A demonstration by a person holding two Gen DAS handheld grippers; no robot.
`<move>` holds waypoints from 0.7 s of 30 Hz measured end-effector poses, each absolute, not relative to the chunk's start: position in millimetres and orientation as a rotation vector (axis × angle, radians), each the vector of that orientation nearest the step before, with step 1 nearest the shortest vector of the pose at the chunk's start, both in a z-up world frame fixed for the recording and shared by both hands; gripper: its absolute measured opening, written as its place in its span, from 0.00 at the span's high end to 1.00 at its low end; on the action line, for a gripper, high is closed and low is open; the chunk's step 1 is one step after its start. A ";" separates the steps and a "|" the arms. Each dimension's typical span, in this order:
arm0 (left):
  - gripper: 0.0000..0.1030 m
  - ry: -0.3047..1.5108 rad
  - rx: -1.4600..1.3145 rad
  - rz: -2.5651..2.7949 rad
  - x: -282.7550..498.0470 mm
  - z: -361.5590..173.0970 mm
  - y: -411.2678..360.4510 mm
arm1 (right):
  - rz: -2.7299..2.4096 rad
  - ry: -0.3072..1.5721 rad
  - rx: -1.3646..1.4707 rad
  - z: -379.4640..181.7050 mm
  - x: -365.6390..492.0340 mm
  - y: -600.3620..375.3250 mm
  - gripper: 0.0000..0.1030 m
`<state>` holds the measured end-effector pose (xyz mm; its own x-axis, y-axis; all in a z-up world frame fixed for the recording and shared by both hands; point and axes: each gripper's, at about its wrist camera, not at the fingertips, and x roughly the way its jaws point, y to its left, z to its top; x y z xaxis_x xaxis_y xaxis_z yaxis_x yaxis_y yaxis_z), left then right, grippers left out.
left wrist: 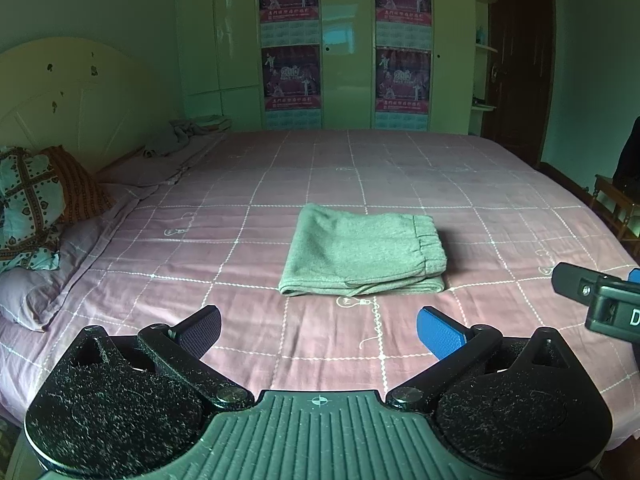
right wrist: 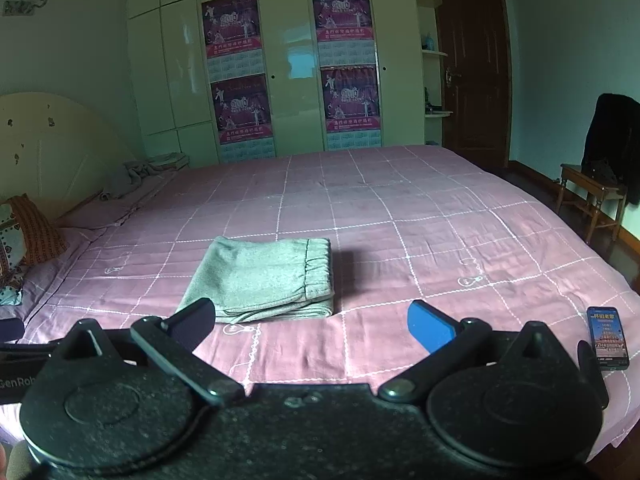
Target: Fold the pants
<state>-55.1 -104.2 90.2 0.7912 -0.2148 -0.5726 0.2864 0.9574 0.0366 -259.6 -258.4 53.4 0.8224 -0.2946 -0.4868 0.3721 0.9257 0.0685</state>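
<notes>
Folded soft grey knit pants point(left wrist: 362, 254) with elastic waistband on pink checked quilted bedsheet point(left wrist: 440, 184); left gripper point(left wrist: 319, 330) and right gripper point(right wrist: 312, 326) both spread apart, empty; "2010" posters point(right wrist: 230, 26) behind.

Folded pants point(right wrist: 262, 276) (grey) on bed point(right wrist: 400, 216)

place: my bedroom at home | bed point(right wrist: 400, 220) ahead of me | headboard point(right wrist: 52, 152) at bed's left | wardrobe point(right wrist: 280, 64) behind bed | door point(right wrist: 472, 68) right of wardrobe
</notes>
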 end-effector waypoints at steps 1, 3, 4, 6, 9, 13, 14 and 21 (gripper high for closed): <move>0.00 0.599 0.125 -0.268 -55.4 89.8 -104.2 | -0.354 0.489 0.159 53.4 -259.4 -257.0 0.00; 0.00 0.602 0.130 -0.268 -55.9 88.3 -105.0 | -0.350 0.489 0.154 53.4 -259.7 -254.9 0.00; 0.00 0.606 0.132 -0.269 -55.4 87.6 -105.6 | -0.347 0.490 0.155 53.2 -259.5 -254.5 0.00; 0.00 0.612 0.134 -0.271 -54.8 87.1 -106.4 | -0.342 0.489 0.164 53.1 -259.6 -254.8 0.00; 0.00 0.617 0.135 -0.280 -54.5 86.2 -106.8 | -0.339 0.493 0.170 52.5 -259.1 -256.4 0.00; 0.00 0.615 0.140 -0.279 -54.5 84.2 -108.0 | -0.341 0.502 0.164 50.2 -258.1 -254.6 0.00; 0.00 0.617 0.142 -0.279 -54.3 83.6 -108.5 | -0.342 0.505 0.165 49.5 -257.6 -254.4 0.00; 0.00 0.612 0.126 -0.273 -53.7 83.8 -107.6 | -0.345 0.504 0.149 48.4 -255.3 -252.3 0.00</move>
